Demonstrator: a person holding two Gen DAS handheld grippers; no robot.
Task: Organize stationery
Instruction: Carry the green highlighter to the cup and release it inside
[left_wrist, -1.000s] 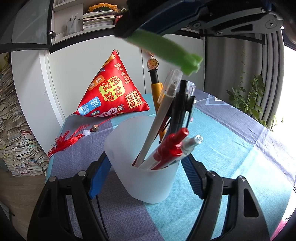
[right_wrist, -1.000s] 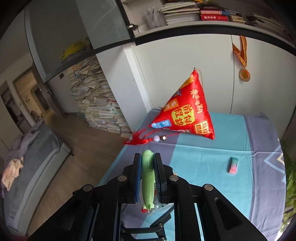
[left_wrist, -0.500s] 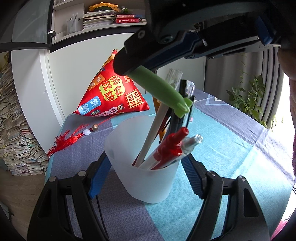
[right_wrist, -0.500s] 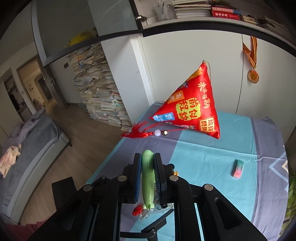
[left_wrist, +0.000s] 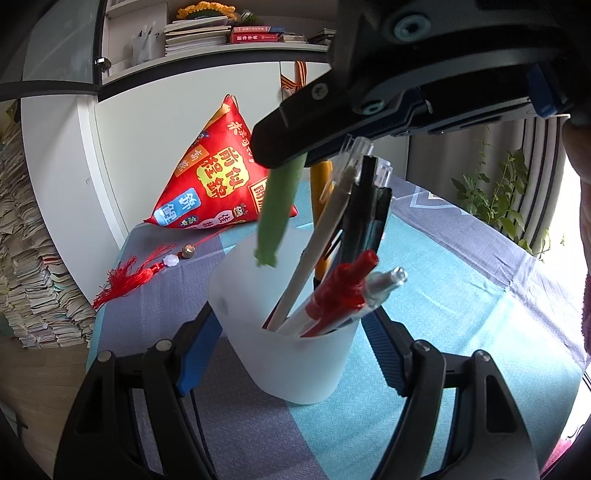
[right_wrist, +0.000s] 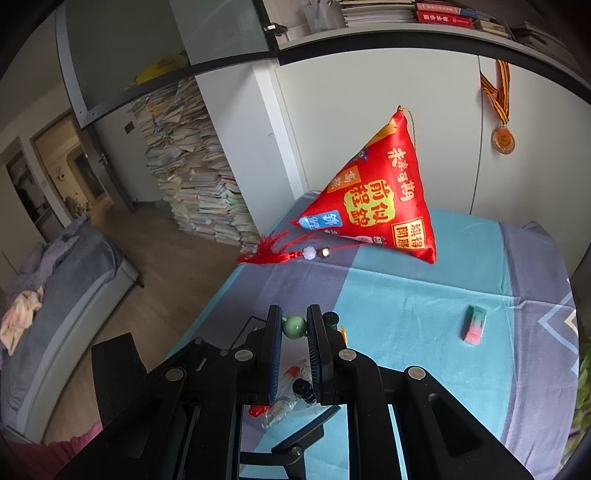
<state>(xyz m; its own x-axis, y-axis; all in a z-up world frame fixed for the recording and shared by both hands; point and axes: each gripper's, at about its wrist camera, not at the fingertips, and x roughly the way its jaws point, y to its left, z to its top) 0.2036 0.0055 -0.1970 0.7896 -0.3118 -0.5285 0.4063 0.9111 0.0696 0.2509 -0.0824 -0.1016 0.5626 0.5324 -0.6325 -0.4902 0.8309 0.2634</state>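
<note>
My left tool (left_wrist: 291, 354) clamps the cup (left_wrist: 291, 343) steady near the table's (left_wrist: 461, 295) left edge while my right tool (right_wrist: 294, 328) holds the green pen (left_wrist: 279, 210) upright above it, ready to drop in.

The green pen (left_wrist: 277, 206), slanted nearly level above the cup (left_wrist: 288, 354) a second ago, now hangs almost upright, its lower end just inside the cup's rim on the side away from the other pens. The right gripper (right_wrist: 294, 328) has swung over the cup, and its camera now sees only the pen's round end between the pads.
</note>
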